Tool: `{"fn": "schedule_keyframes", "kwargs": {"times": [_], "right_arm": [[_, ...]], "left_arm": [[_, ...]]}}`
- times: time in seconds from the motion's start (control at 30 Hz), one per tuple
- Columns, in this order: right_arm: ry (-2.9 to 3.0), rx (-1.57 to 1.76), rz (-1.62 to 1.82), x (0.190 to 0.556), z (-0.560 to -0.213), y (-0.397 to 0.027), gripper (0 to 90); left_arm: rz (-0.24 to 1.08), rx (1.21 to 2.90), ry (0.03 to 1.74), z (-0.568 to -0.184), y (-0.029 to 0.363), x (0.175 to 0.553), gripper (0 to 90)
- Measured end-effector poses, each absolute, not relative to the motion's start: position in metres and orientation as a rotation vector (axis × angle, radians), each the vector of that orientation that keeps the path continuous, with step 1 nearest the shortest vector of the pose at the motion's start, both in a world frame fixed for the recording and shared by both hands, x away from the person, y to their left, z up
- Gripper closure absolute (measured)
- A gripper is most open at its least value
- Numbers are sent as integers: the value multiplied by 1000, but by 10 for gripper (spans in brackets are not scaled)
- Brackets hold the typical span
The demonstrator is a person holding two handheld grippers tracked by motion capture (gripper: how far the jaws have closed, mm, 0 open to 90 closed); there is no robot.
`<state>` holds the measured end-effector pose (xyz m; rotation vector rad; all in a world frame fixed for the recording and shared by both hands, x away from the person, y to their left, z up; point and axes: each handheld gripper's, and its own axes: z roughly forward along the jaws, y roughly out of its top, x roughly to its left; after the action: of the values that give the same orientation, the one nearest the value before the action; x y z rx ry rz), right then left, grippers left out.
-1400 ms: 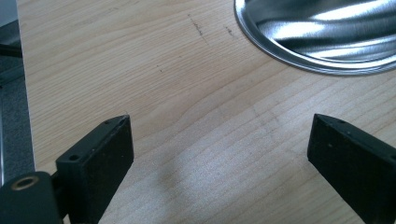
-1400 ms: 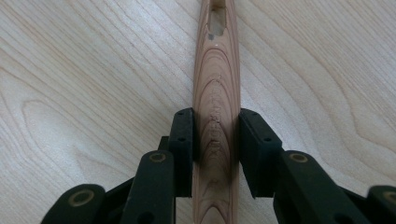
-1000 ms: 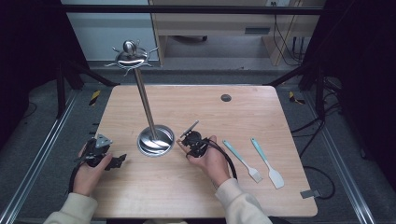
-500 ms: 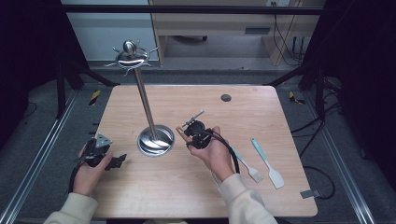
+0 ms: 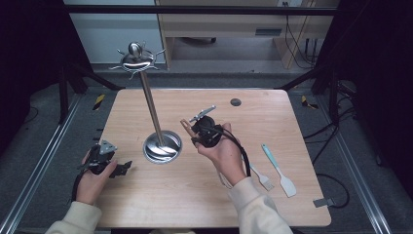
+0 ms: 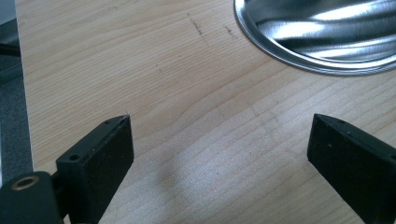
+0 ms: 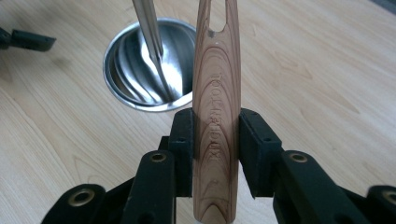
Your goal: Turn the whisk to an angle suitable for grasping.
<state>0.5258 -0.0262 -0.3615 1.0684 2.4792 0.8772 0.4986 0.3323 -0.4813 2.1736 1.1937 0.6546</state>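
While the left gripper (image 5: pixel 127 168) rests at the lower left of the table (image 5: pixel 272 112) with its jaws spread wide over bare wood, the right gripper (image 5: pixel 189 132) sits at frame centre, clamped on a wooden utensil handle (image 7: pixel 217 116). That handle points toward the steel stand (image 5: pixel 162 146), just left of it.

Brown-grained wooden handle (image 7: pixel 217 112), black pads (image 7: pixel 183 140)
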Motion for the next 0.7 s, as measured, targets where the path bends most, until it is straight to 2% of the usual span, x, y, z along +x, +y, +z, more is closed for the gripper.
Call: {"fn": "schedule_keyframes", "kwargs": {"times": [0.7], "right_arm": [[2309,1020,1105,520,-327,-33,682]], "left_arm": [[653,2174,1193,-481,332,499,69]]}}
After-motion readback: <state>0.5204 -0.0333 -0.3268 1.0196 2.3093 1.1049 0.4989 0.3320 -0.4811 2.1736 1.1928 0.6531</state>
